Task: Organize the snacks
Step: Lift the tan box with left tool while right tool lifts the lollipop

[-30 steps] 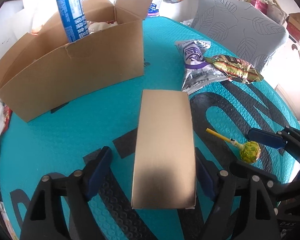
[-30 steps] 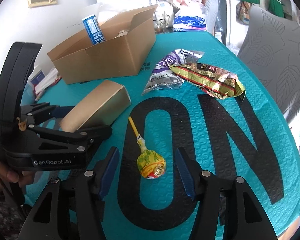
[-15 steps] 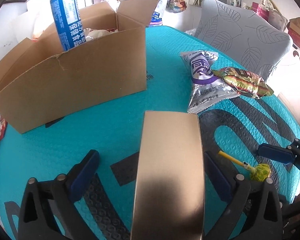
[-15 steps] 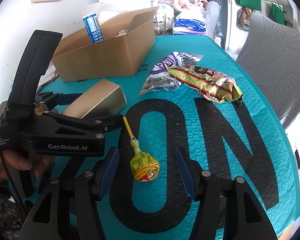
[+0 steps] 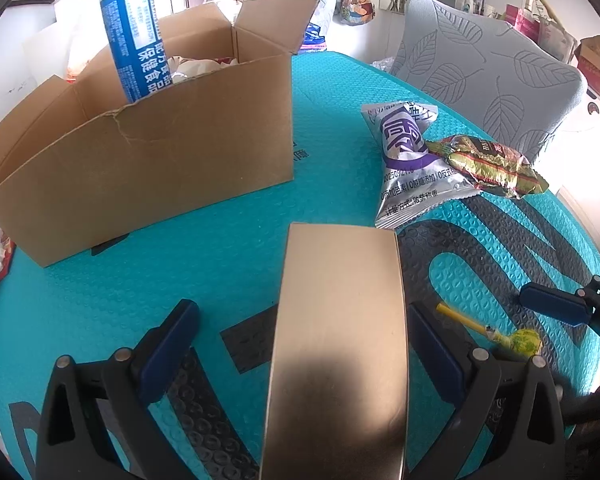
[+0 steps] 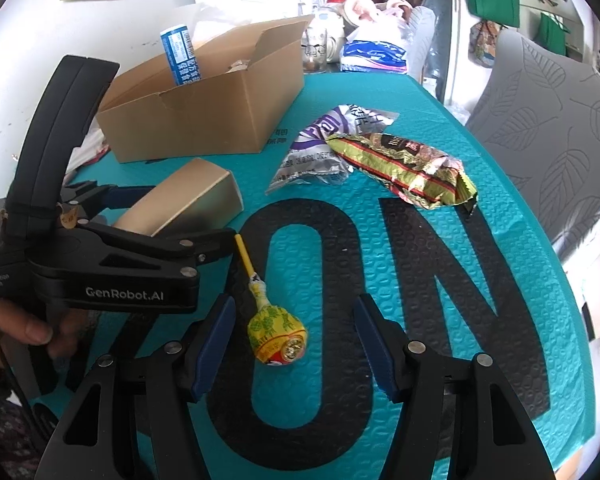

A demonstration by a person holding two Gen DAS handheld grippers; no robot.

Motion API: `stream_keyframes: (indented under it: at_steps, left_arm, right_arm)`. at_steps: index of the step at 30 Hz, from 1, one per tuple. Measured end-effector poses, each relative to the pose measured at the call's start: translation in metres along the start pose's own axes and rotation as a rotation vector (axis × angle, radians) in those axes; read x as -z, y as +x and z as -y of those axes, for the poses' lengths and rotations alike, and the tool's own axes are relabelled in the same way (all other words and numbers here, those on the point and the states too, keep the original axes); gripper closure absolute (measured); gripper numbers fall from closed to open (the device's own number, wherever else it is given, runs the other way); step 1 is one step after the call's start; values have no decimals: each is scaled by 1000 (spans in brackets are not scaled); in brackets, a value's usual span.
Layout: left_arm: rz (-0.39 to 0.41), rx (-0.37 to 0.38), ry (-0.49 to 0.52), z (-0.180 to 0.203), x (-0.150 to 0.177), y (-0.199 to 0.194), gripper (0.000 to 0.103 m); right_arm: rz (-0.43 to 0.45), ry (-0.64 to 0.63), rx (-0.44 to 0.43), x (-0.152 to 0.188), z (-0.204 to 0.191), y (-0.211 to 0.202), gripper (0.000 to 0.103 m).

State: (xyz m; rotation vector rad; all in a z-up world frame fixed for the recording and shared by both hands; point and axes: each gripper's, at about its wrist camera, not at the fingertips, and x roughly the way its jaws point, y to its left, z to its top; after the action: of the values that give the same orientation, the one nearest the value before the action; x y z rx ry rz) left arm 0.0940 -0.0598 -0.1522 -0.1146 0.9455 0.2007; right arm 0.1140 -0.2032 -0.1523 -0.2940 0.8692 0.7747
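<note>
The left gripper [image 5: 300, 344] stands with its fingers spread wide around the gold box [image 5: 340, 340], which lies on the teal desk [image 5: 220, 240]; the right pad sits just beside the box wall, the left pad well apart. The right gripper [image 6: 292, 340] straddles the lollipop [image 6: 278, 336] and its fingers are closing, pads not touching it. Ahead stand the cardboard box [image 5: 160, 160], 1 purple packet [image 5: 408, 160] and 1 green wrapper [image 5: 484, 164].
</note>
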Motion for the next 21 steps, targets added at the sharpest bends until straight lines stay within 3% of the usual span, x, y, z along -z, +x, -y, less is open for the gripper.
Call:
stream_keyframes:
  at_steps: [2,3,4,5,13,21]
  left_arm:
    - [18,6,4,2,2,-4,12]
    - [37,9,16,4,3,-8,37]
    - [44,13,31,7,4,-11,55]
    - [42,19,45,10,4,-12,58]
    - [20,101,35,9,10,-22,59]
    - [23,79,34,-2,17,-46,59]
  right_arm:
    - [2,-8,37,1,1,-1,68]
    - [3,-6,43,1,3,-1,73]
    - [5,-2,45,2,4,-2,75]
    - [7,4,42,2,6,-2,76]
    - [1,48,49,-1,8,-3,77]
    - [12,57,16,-5,-4,-3,77]
